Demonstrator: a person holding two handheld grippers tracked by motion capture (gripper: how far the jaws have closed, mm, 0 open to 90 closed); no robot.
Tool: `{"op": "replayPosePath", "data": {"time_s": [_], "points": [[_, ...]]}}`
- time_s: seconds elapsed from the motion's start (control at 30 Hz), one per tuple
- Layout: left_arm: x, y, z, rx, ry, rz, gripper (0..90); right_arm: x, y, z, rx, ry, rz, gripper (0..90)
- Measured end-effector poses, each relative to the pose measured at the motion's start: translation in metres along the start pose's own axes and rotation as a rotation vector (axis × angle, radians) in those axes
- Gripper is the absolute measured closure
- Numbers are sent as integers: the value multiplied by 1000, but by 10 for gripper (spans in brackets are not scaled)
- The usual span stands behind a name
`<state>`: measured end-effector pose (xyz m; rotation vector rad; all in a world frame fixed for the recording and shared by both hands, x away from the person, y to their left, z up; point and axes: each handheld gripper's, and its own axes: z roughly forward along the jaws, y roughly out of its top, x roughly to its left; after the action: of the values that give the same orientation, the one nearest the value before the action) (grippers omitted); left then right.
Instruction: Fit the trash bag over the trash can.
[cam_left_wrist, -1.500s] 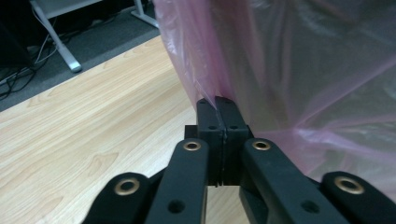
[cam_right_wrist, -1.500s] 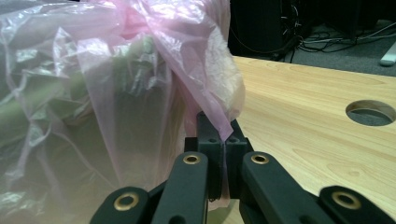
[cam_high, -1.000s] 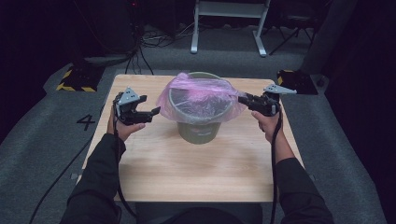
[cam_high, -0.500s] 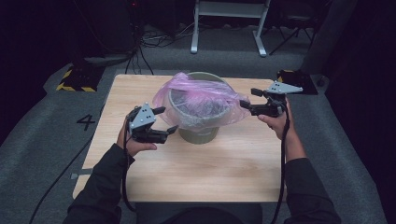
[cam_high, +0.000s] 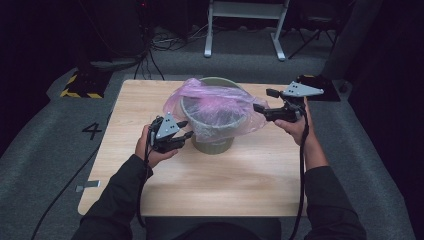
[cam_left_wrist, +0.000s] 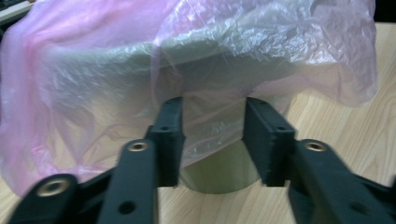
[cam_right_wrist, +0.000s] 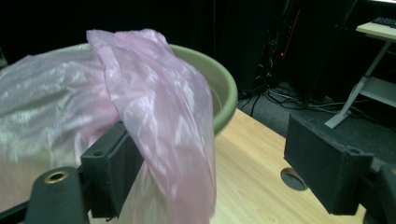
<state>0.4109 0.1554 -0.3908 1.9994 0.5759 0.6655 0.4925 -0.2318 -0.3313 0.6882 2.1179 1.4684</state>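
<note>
Left gripper (cam_high: 184, 129) just narrowed, jaws partly open against the pink bag (cam_high: 220, 107), film between them but not pinched. Right gripper (cam_high: 263, 101) just spread wide, bag edge draped over one jaw, unheld. Bag hanging over the green bucket (cam_high: 214, 146) at mid-table (cam_high: 150, 185). From the right gripper view, bare rim beyond the film (cam_right_wrist: 224, 93). Left hand low by the bucket wall, right up at the rim.

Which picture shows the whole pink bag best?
The high view: the pink plastic bag drapes over the green bin there, seen whole. The left gripper view shows its crinkled front hem up close; the right gripper view shows one hanging fold at the rim.
</note>
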Motion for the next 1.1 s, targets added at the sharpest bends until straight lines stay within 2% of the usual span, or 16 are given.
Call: {"op": "replayPosePath", "data": {"time_s": [0.07, 0.13, 0.17, 0.2, 0.33, 0.4, 0.47, 0.63, 0.67, 0.83, 0.97, 1.1], "points": [[1, 0, 2, 4, -10, 8, 685, 2, 7, 4, 0, 2, -18, 245], [2, 0, 5, 11, -15, 14, 731, 3, 14, 10, 9, 25, -33, 358], [2, 0, 7, 9, -24, 15, 770, 4, 16, 14, 21, 33, -45, 386], [2, -1, 8, 10, -32, 11, 806, 4, 18, 18, 35, 38, -54, 470], [4, -1, 12, 7, -45, 14, 898, 2, 22, 30, 91, 40, -60, 697], [5, -2, 13, 6, -47, 6, 899, 1, 23, 37, 122, 24, -71, 819], [5, -2, 14, 3, -68, 5, 900, -2, 23, 40, 109, 42, -54, 899], [4, -3, 17, 2, -87, 11, 900, -12, 27, 46, 122, -6, -24, 900], [4, -3, 17, 2, -87, 10, 900, -16, 28, 47, 107, -12, 0, 900], [5, -5, 19, 4, -96, 8, 900, -32, 31, 54, 99, -32, 70, 900], [6, -7, 20, 6, -103, -1, 900, -45, 30, 65, 137, -77, 124, 900], [7, -11, 23, 7, -117, -20, 900, -57, 27, 82, 201, -116, 163, 900]]}}
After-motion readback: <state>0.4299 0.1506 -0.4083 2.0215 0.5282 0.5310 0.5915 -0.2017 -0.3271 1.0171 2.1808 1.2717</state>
